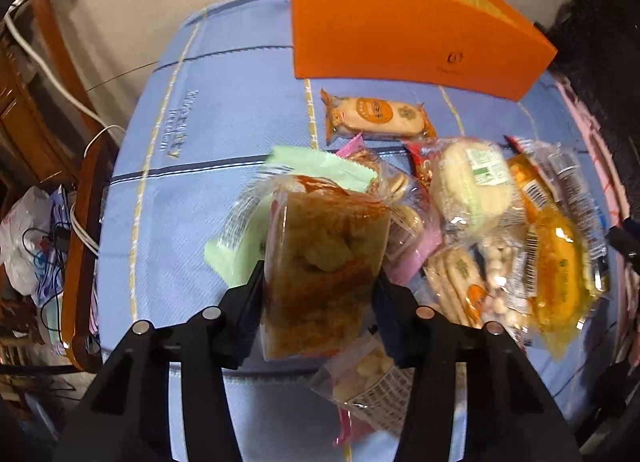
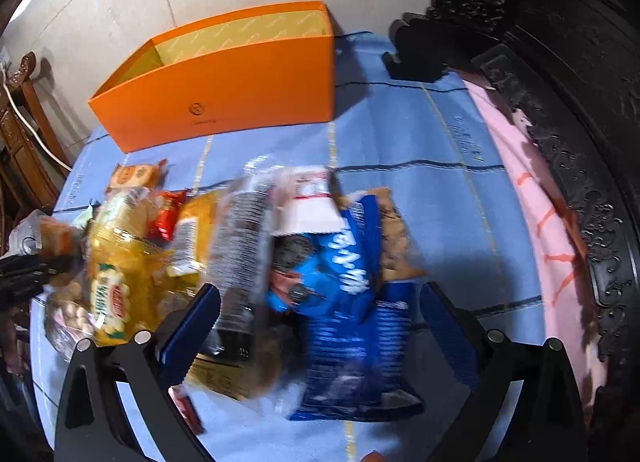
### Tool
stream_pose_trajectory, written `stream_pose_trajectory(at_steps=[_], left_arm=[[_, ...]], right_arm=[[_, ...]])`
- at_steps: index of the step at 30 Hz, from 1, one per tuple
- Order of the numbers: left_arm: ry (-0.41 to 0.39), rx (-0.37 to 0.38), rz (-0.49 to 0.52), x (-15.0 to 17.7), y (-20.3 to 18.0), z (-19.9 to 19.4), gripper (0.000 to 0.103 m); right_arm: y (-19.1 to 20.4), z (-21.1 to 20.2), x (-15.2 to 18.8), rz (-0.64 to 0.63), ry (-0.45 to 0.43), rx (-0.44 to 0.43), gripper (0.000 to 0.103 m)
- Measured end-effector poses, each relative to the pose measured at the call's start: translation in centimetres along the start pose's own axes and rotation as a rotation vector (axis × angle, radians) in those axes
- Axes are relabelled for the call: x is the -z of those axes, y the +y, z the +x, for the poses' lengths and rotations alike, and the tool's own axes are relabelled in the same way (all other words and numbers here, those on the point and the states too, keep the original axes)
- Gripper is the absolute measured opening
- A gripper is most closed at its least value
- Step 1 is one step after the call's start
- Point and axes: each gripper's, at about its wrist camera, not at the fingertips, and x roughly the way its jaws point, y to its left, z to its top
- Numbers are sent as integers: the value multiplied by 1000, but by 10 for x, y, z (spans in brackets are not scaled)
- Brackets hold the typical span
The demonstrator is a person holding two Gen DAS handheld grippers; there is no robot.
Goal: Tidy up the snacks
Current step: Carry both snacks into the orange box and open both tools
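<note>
Left wrist view: left gripper (image 1: pixel 320 282) closed on clear brown snack pack (image 1: pixel 326 262), both pads pressing its sides, pack raised over pile (image 1: pixel 500 230) on blue cloth (image 1: pixel 192 142); contents brownish, label unreadable. Orange box (image 1: pixel 400 34) open at back, interior partly hidden. Right gripper (image 2: pixel 320 302) jaws wide, straddling blurred blue pack (image 2: pixel 352 322), pads not touching; print illegible.

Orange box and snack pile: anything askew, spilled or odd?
The orange box stands upright with no snacks visible inside. The snack packets lie jumbled, overlapping, on the blue cloth; one orange cracker packet lies apart. Nothing looks torn or spilled.
</note>
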Motion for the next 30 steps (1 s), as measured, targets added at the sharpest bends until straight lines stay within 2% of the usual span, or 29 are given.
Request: stream_pose_trajectory(at_steps=[5,9,13,15,18,20,21,27,29,30], left_arm=[[-39,25,-31,11,5,-30,49],[-57,41,-43,15,6,-46,49],[-65,61,-48,16,3,-56,49],[-68,66,-42,16,0,-58,49],[-60,76,-42,19,-3,-58,49],[-56,81,-46,21,-4,-58,49],[-52,83,-45,22,-4,-57,49],[-42,88,-44,26,-5,-52,49],[-39,89,-43,26,-7,-51,49],[-38,92,-44,27,-8,-50,49]], right_arm=[[-31,-3,7,78,28,12,100],[-38,-4,10,114,55,-3,100],[-7,-5,3,42,62,-31,100],[18,0,-1,-30,73,33,100],[46,11,-8,-112,74,73,99],[62,20,-9,-180,85,116,87],[68,24,-9,-207,99,114,74],[82,36,-10,-262,117,187,72],[88,40,-7,-300,130,208,61],[92,44,-5,-324,140,209,51]])
